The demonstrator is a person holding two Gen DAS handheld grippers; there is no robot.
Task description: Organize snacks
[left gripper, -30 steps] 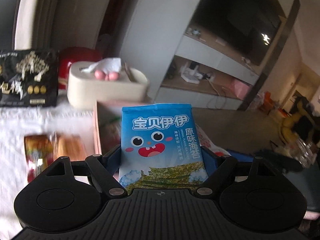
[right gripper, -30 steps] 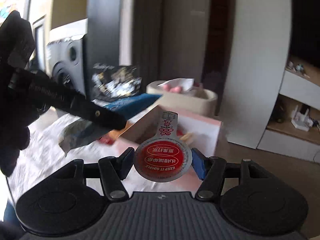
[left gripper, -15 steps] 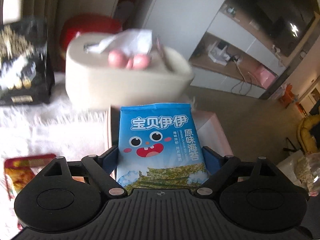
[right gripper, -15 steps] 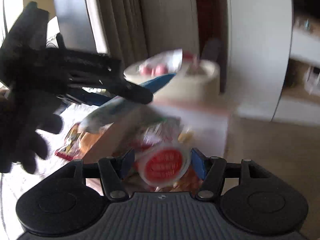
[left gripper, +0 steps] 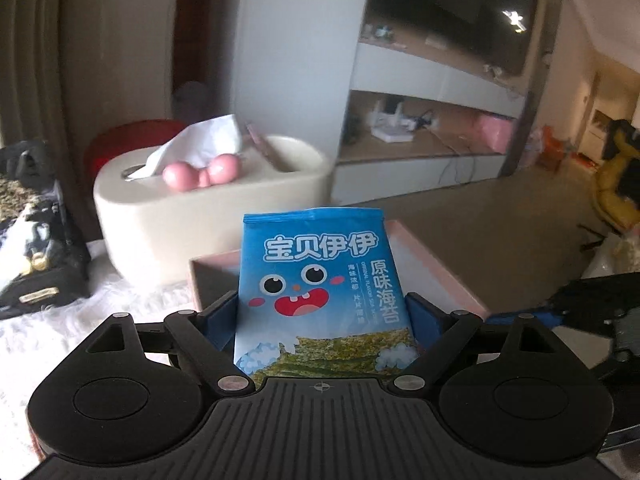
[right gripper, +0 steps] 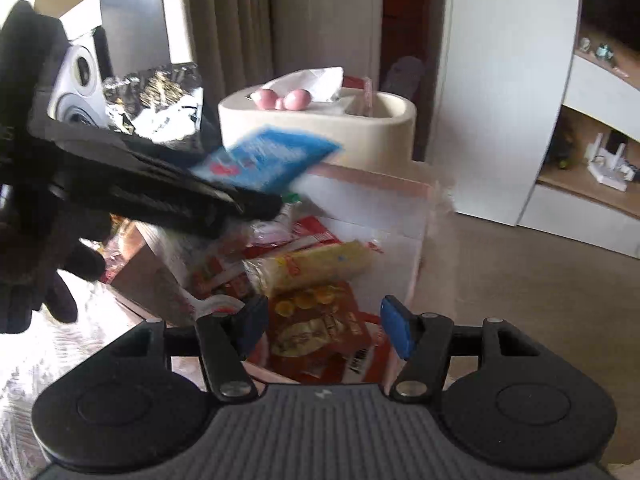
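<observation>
From the left wrist, a black snack bag (left gripper: pixel 36 264) stands at the far left on the white, fluffy-covered counter (left gripper: pixel 60 332). Next to it is a cream tissue box (left gripper: pixel 208 208) with a tissue sticking out and a pink bow on top. Just in front of that box sits an open pink cardboard box (left gripper: pixel 436 256). The left tongs (left gripper: pixel 322 308) grasp a blue seaweed snack packet (left gripper: pixel 316 280) by its side edges. The packet is upright, with its cartoon face towards the camera, in front of the pink box's opening. The jaws have just been opening a little, but the packet is between them and the pads meet its edges.

From the right wrist, a black-gloved hand (right gripper: pixel 28 272) at the left carries the left tongs, which hold the blue packet tilted in the air above the pink box. Inside the box lie a yellow packet (right gripper: pixel 320 264) and a red packet (right gripper: pixel 320 332) among other wrappers. The right tongs (right gripper: pixel 320 320) hang over the near side of the box, released, with nothing between the blue pads. A white and red item (right gripper: pixel 216 304) shows just beside the left finger; what it is cannot be told.
</observation>
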